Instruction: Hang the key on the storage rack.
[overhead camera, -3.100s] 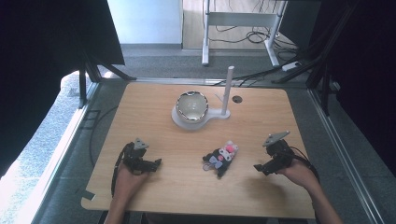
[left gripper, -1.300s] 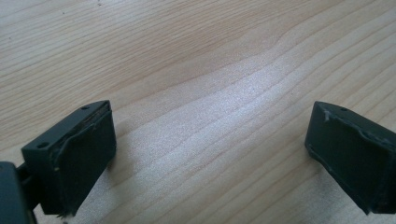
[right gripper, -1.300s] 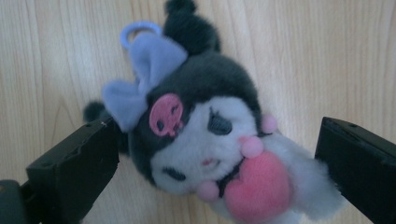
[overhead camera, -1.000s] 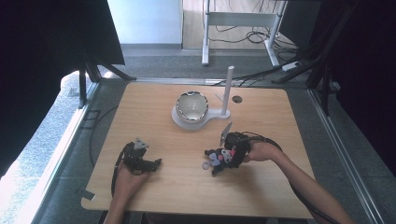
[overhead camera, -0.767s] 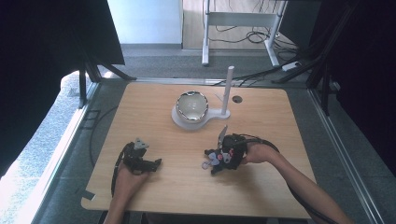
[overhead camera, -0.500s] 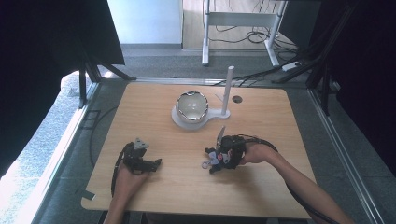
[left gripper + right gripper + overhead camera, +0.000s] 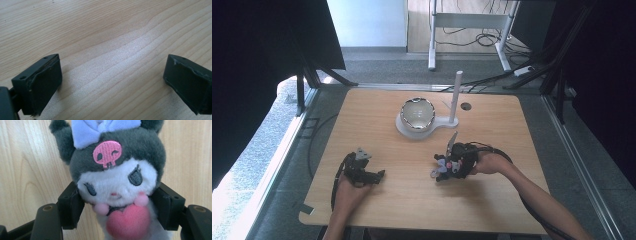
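The right gripper [image 7: 116, 207] clamps the grey-and-white plush toy with a pink heart [image 7: 116, 177] for lifting; the silver bowl [image 7: 417, 113] waits at eleven o'clock. The left gripper [image 7: 111, 82] rests spread and empty.

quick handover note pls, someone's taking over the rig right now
Right gripper: jaws pressed on both sides of the plush toy's head; the toy lies on the table, in front of the bowl.
Left gripper: open, holding nothing, low over bare wood at the near left.
Metal bowl: on its white stand at the far centre.
Done: toy gripped. Left: lift it; likely destination is the bowl.
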A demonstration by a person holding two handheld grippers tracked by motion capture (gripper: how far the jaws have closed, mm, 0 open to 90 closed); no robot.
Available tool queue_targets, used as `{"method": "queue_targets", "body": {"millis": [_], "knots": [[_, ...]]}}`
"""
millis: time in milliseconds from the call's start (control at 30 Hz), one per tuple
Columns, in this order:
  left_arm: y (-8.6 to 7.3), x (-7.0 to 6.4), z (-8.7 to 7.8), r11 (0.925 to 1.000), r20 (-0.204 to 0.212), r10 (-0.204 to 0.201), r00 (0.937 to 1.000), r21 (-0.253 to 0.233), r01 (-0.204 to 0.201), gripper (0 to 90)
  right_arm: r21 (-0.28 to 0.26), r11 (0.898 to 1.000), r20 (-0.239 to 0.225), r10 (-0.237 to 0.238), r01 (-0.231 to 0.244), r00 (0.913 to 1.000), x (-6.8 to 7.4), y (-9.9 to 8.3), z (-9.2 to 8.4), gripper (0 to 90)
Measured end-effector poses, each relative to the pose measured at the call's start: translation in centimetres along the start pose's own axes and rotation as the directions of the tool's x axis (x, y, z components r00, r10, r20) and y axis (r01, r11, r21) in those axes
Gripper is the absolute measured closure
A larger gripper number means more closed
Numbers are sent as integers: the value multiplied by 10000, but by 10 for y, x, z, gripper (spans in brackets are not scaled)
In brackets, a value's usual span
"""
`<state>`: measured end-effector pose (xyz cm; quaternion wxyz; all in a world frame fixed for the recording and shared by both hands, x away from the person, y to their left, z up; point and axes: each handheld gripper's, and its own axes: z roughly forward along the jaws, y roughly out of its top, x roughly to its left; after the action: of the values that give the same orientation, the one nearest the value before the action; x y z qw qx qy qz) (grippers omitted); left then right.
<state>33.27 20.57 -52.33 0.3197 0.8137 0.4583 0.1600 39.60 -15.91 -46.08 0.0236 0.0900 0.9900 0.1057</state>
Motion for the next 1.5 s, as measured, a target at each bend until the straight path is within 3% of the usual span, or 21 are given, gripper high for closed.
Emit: {"method": "queue_targets", "body": {"millis": [233, 667, 933, 1167, 1500], "knots": [[0, 0, 0, 10000, 6, 12, 10000, -1, -12, 19, -237, 9996, 38, 128, -127, 9999, -4, -4, -16, 329], [0, 0, 1, 10000, 0, 17, 10000, -22, -17, 19, -336, 9941, -62, 1025, -1027, 9947, -18, -17, -50, 328], [1, 0, 1, 10000, 1, 13, 10000, -26, -13, 19, -361, 9851, 85, 1687, -1682, 9856, -30, -25, -76, 328], [1, 0, 1, 10000, 2, 14, 10000, -25, -14, 19, -402, 9792, 162, 1998, -1990, 9797, -40, -30, -93, 328], [1, 0, 1, 10000, 3, 16, 10000, -27, -16, 19, -610, 9615, 468, 2709, -2679, 9615, -63, -37, -125, 328]]}}
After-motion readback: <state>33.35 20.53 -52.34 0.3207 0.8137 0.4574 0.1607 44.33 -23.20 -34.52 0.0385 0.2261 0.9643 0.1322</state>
